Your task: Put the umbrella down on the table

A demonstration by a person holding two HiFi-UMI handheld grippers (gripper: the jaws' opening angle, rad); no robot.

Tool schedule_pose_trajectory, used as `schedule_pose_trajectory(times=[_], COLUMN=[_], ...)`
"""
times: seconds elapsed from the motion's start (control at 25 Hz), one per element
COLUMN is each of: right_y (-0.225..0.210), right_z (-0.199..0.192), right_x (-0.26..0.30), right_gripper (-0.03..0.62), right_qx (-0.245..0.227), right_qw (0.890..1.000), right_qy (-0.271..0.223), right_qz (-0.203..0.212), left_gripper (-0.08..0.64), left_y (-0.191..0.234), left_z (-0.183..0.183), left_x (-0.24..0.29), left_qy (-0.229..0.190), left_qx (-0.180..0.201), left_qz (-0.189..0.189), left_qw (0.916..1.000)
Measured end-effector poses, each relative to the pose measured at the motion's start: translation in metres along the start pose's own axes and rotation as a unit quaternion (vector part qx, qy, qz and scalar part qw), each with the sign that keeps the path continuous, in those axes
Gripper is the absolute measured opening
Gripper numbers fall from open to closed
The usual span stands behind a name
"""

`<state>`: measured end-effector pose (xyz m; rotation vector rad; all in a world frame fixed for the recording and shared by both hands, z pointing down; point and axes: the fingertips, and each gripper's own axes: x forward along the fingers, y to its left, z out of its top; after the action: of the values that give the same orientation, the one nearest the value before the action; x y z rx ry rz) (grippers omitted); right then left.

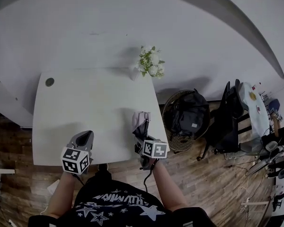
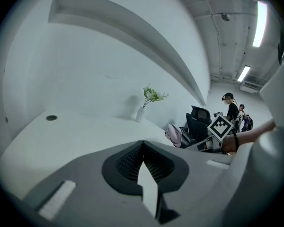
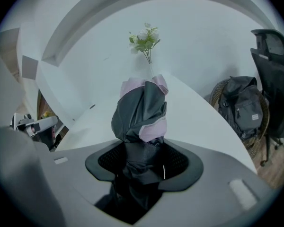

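Plainly folded, the umbrella (image 3: pixel 141 110) is a crumpled bundle of dark grey cloth with pale pink panels showing at its top and side, its loose folds bunched rather than wrapped tight. It sticks out forward from the right gripper (image 3: pixel 143 161), whose jaws are clamped on its lower part, over the near right part of the white table (image 1: pixel 85 103); whether its far end touches the tabletop cannot be told. At the table's far left corner sits a small round grommet (image 1: pixel 49 82). Over the near left edge is the left gripper (image 2: pixel 142 150), jaws together with nothing between them. Along the far edge, well apart from the umbrella, a white vase (image 1: pixel 135 73) holds pale flowers (image 1: pixel 151 63). Just right of the table, on the wooden floor, a woven basket (image 1: pixel 169 109) holds a black backpack (image 1: pixel 189 115), and beyond it stands a black office chair (image 1: pixel 229 112).
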<state>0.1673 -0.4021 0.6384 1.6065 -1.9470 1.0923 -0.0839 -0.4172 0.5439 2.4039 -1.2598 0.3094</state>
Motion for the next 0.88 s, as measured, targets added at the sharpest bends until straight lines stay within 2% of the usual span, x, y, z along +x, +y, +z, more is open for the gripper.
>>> schedule_pose_trajectory(times=[0.44,0.88], right_y=[-0.017,-0.017], right_z=[0.008,0.004], right_x=[0.032,0.042], right_gripper=[0.241,0.245], right_qx=[-0.008,-0.011], right_qw=[0.999,0.999], right_qy=[0.019,0.029], right_qz=[-0.029,-0.035], left_gripper=[0.003,0.003], left_y=[0.018,0.023], left_z=[0.007,0.008], left_x=[0.031,0.047], left_qy=[0.015,0.024], left_qx=[-0.002,-0.004], left_qz=[-0.012,-0.017], left_qw=[0.9998,0.9995])
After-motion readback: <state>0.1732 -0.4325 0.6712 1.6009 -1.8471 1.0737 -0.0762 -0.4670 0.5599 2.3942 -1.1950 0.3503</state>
